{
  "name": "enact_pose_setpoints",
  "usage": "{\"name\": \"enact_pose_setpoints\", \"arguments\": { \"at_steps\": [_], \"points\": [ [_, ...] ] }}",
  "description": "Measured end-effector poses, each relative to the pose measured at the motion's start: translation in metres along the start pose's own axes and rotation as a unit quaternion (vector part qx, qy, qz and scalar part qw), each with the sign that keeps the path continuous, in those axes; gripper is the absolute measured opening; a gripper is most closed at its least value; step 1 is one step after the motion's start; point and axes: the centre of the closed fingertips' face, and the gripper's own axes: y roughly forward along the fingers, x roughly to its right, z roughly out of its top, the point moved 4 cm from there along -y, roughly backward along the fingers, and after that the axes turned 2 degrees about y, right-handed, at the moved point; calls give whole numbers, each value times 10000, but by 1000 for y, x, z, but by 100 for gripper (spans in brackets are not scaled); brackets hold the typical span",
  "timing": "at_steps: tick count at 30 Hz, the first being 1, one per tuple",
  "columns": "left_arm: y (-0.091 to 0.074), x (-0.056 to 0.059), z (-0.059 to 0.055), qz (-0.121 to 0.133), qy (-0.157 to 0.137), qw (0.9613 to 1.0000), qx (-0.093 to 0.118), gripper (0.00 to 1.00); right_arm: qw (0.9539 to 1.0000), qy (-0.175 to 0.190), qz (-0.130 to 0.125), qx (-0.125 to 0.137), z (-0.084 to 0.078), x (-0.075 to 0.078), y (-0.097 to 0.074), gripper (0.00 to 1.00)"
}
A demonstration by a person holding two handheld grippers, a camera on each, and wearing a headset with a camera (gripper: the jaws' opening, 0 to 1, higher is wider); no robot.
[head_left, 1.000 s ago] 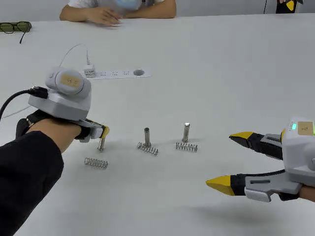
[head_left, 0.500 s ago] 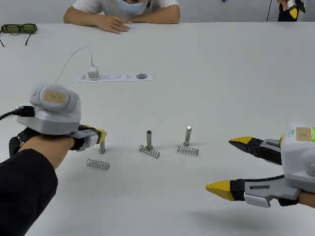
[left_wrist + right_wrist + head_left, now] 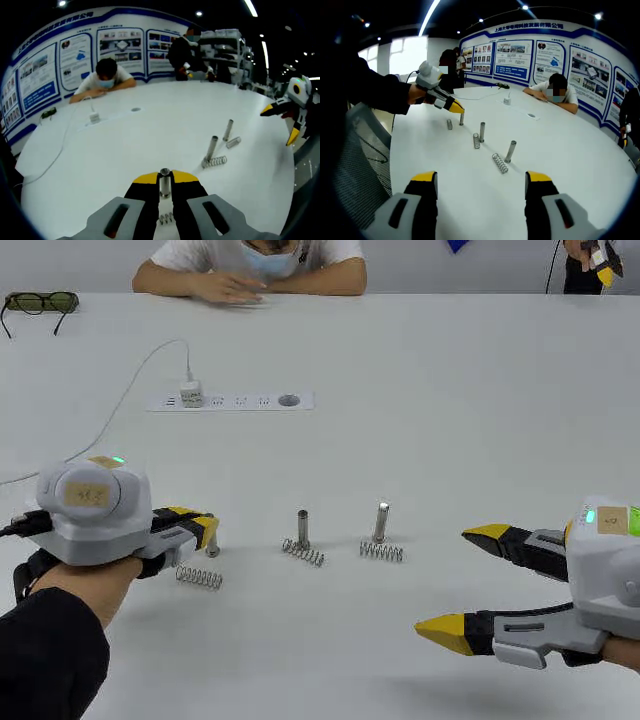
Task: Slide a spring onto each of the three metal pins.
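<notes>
While right gripper [image 3: 442, 578] jaws gape, well apart from pins [image 3: 302, 525], left gripper [image 3: 205, 528] jaws clamp leftmost pin [image 3: 164, 185] at tips.

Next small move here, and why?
Probably bring the right gripper, open and empty, toward the left spring to pick it up. The left gripper is closed on the left pin, steadying it upright; all three pins are bare, each spring lying on the table beside its pin.

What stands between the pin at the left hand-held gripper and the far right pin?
The middle pin, upright, with a spring lying at its foot, as the head view shows.
</notes>
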Motion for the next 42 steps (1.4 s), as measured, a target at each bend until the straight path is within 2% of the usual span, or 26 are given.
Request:
{"name": "enact_pose_setpoints", "arguments": {
  "at_steps": [8, 15, 20, 24, 36, 42],
  "points": [
    [-1, -3, -13, 19, 3, 9999, -130, 8, 10000, -18, 5, -13, 1, -1, 0, 72],
    [-4, -5, -10, 11, -157, 9999, -54, 12, 10000, -34, 11, -21, 2, -2, 0, 72],
    [-8, -7, -9, 0, -250, 9997, 40, 17, 10000, -26, 1, -17, 2, -2, 0, 72],
    [-14, -7, -6, -51, -324, 9993, 204, 24, 10000, -16, 9, -27, 2, -2, 0, 72],
    [-41, -10, 1, -196, -214, 9978, 598, 37, 10000, -33, 22, -70, 4, 3, 2, 69],
    [-50, -4, -1, -382, -185, 9967, 698, 43, 9999, -118, 26, -106, 6, 10, 6, 62]
  ]
}}
